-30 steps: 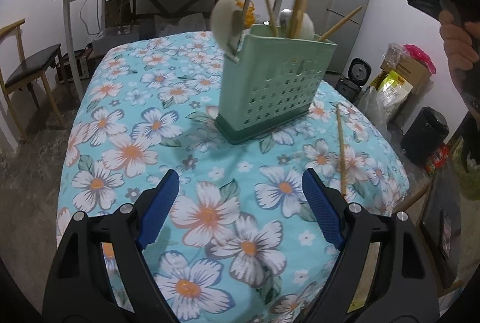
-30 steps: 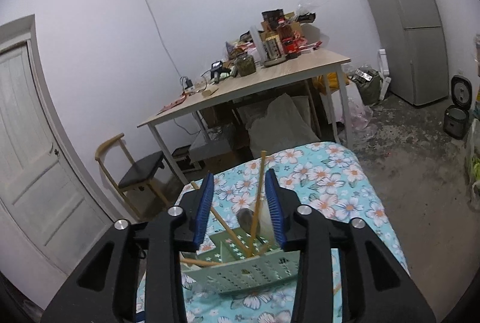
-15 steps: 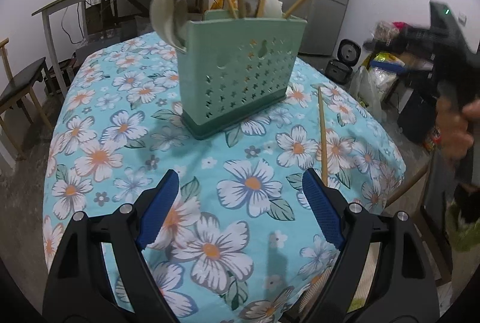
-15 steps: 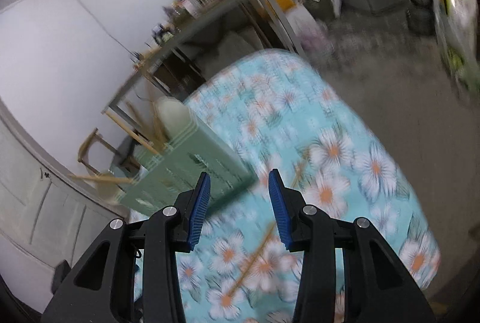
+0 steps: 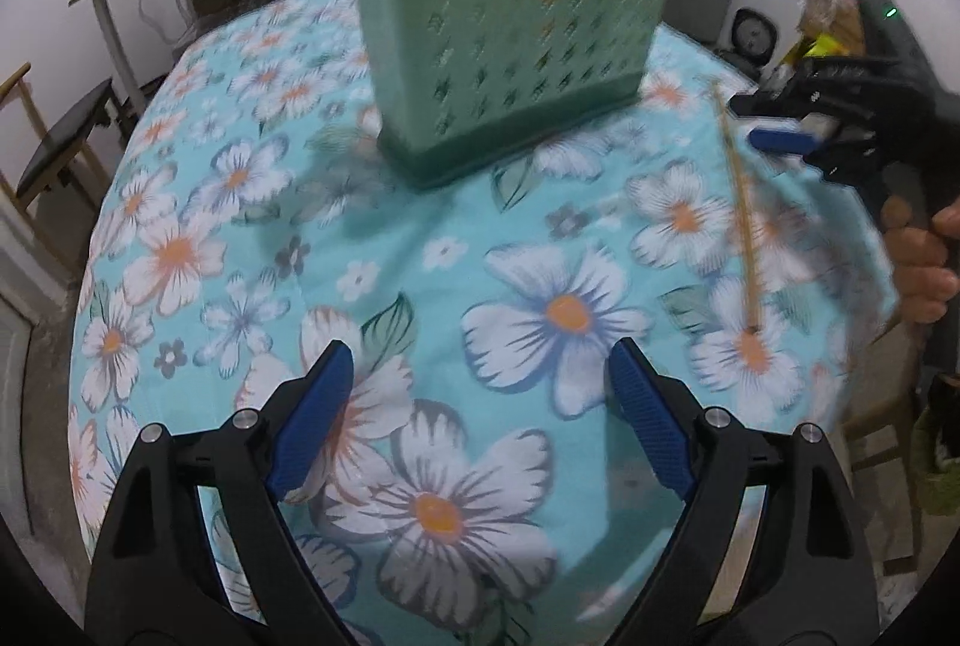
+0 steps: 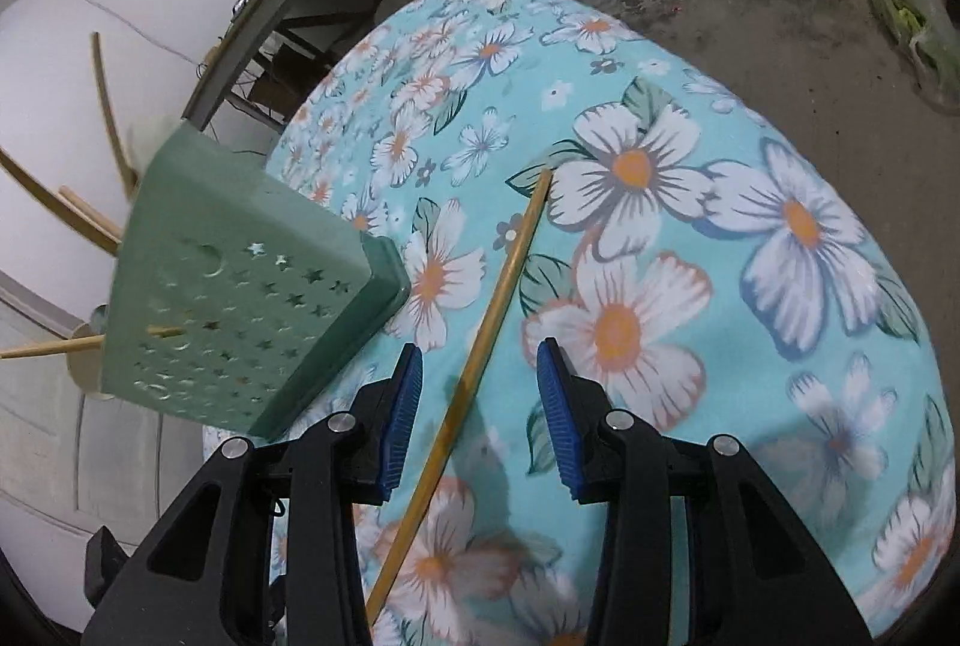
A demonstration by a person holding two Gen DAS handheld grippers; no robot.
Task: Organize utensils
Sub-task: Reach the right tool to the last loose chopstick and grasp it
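Right gripper (image 6: 477, 394), jaws apart and straddling the lone chopstick (image 6: 480, 358) lying on the floral tablecloth (image 6: 780, 136) near its right edge, looks set to pinch it for the green holder (image 6: 240, 298) alongside; left gripper (image 5: 480, 406) hangs open, idle over mid-cloth.

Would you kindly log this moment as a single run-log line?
phase: reaching for pickup | right tool: open, straddling loose chopstick on tablecloth | left tool: open, empty | green holder: upright, holding utensils

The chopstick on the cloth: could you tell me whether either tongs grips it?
Nothing is held: right tongs straddle the chopstick, open; left tongs open.
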